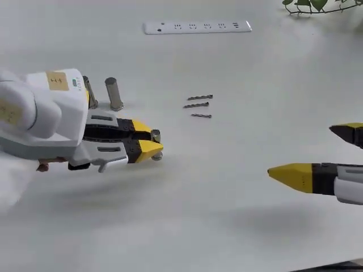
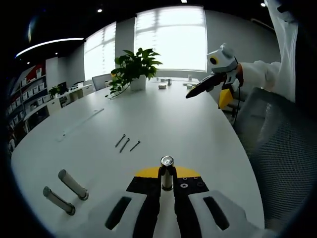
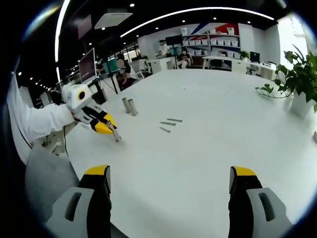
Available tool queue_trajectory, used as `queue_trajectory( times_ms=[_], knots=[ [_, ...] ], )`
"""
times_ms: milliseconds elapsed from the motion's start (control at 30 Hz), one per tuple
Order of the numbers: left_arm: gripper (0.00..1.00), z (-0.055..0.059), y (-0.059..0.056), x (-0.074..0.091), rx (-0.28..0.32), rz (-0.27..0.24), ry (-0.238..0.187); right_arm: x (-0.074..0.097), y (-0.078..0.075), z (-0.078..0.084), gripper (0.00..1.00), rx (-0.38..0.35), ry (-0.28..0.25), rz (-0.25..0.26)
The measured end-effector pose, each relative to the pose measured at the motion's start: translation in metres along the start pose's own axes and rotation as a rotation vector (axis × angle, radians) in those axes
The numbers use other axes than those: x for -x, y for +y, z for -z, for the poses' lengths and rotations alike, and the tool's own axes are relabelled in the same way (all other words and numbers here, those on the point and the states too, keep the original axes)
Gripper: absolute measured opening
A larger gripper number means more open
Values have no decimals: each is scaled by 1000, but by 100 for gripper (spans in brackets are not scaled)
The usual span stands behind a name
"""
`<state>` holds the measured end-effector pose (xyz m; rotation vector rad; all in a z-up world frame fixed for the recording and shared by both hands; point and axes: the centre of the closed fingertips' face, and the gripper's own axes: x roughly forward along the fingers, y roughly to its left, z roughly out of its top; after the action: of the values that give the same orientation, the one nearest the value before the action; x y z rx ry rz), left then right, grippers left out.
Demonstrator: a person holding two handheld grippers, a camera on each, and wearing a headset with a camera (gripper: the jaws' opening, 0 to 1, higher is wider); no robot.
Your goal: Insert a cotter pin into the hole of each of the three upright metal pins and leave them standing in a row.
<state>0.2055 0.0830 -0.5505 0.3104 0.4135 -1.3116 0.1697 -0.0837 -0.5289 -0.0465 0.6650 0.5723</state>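
My left gripper (image 1: 154,145) is shut on one metal pin (image 1: 155,136), which it holds upright just over the white table; its own view has the pin (image 2: 167,172) pinched between the jaws. Two more metal pins (image 1: 113,93) (image 1: 89,94) stand side by side behind it. Three cotter pins (image 1: 199,97) (image 1: 196,105) (image 1: 201,115) lie flat in a short stack to the right of the pins, also seen as cotter pins (image 3: 167,123). My right gripper (image 1: 306,150) hovers open at the right edge, holding nothing (image 3: 169,178).
A white power strip (image 1: 197,26) lies at the far side of the table (image 1: 227,215). A potted plant (image 1: 320,4) sits at the far right corner. A mesh chair (image 2: 282,163) stands beside the table edge.
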Motion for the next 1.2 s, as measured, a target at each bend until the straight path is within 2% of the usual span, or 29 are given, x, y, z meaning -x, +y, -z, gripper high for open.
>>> queue_trajectory(
  times_ms=[100, 167, 200, 433, 633, 667, 867, 933, 1033, 1100, 1200],
  knots=[
    [5, 2, -3, -4, 13, 21, -8, -1, 1, 1, 98, 0, 4, -2],
    [5, 5, -4, -7, 11, 25, 6, -1, 2, 2, 98, 0, 6, -4],
    [5, 8, -3, -8, 7, 19, 19, -2, 2, 2, 98, 0, 7, -4],
    [5, 11, -1, -9, 10, -2, 19, -4, 4, 3, 98, 0, 14, -10],
    [6, 19, -4, -11, -5, -2, 36, -4, 5, 3, 98, 3, 15, -15],
    [6, 17, -5, -10, -4, -2, 21, -4, 5, 3, 98, 3, 15, -15],
    [6, 18, -4, -8, 26, -23, 15, -5, 5, 2, 98, 4, 16, -17],
    [6, 19, -6, -8, 64, -20, 18, -5, 6, 2, 98, 0, 14, -18],
    [7, 18, -6, -9, 55, -26, 21, -6, 6, 2, 98, 2, 17, -17],
    [15, 18, -6, -9, 64, -28, 20, -6, 6, 2, 98, 3, 17, -19],
    [39, 18, -8, -8, 97, -27, 11, -6, 7, 2, 98, 4, 17, -20]
  ],
)
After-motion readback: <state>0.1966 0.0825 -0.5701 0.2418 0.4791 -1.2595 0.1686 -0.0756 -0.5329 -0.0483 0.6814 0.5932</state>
